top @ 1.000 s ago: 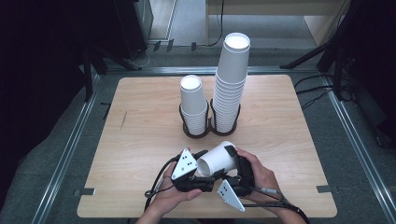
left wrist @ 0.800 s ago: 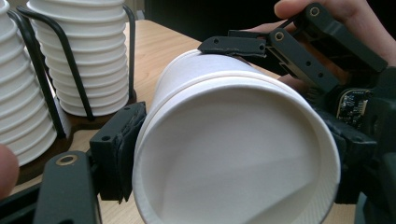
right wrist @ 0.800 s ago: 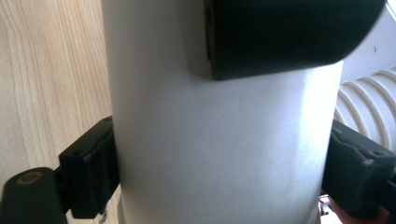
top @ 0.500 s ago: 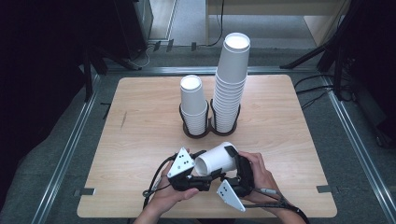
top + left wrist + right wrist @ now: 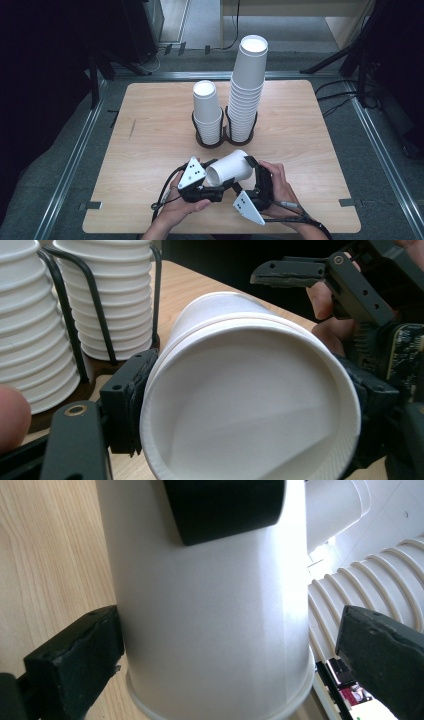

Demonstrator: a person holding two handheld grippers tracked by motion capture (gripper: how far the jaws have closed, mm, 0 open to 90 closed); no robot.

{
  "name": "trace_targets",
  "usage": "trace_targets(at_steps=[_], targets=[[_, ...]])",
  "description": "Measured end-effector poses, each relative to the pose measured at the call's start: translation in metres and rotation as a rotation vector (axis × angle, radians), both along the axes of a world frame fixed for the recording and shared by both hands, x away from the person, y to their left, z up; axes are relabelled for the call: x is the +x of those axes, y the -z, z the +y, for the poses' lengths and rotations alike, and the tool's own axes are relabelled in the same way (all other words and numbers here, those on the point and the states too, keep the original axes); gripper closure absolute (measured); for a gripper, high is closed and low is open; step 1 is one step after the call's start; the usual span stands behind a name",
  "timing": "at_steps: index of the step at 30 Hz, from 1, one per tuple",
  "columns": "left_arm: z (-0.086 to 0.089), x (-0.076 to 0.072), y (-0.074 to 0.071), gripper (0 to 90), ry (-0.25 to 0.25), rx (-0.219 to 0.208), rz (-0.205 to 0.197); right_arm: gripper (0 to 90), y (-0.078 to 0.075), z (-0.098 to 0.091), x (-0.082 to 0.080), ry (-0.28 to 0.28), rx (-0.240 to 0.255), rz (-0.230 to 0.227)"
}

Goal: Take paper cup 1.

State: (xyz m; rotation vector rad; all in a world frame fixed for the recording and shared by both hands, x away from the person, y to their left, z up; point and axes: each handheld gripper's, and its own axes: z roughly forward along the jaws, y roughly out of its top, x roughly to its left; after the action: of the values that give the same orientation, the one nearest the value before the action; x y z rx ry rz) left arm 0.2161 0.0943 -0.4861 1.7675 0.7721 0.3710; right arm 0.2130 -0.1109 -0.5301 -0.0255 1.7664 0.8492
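The white paper cup (image 5: 229,169) lies on its side above the near edge of the light wooden tabletop (image 5: 310,130), in front of the black wire double cup holder (image 5: 224,131). The left claw (image 5: 216,186) pinches its rim; the right claw (image 5: 250,175), whose jaws have just been opening, stands spread around the cup's body. The tabletop lies bare to either side of the holder. No readable writing on the cup.
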Motion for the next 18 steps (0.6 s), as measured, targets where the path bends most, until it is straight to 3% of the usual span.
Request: trace_targets(at_steps=[6,12,18], targets=[[0.005,0.002,0.0,23.0,-0.012,-0.012,-0.003,0.0,-0.003,0.0,-0.002,-0.004,0.02,0.016],[0.009,0.002,-0.002,23.0,-0.036,-0.015,-0.031,0.0,-0.006,-0.001,-0.005,0.006,0.047,0.032],[0.014,0.001,-0.004,23.0,-0.065,-0.044,-0.087,0.0,-0.01,-0.001,-0.005,0.012,0.119,0.108]])
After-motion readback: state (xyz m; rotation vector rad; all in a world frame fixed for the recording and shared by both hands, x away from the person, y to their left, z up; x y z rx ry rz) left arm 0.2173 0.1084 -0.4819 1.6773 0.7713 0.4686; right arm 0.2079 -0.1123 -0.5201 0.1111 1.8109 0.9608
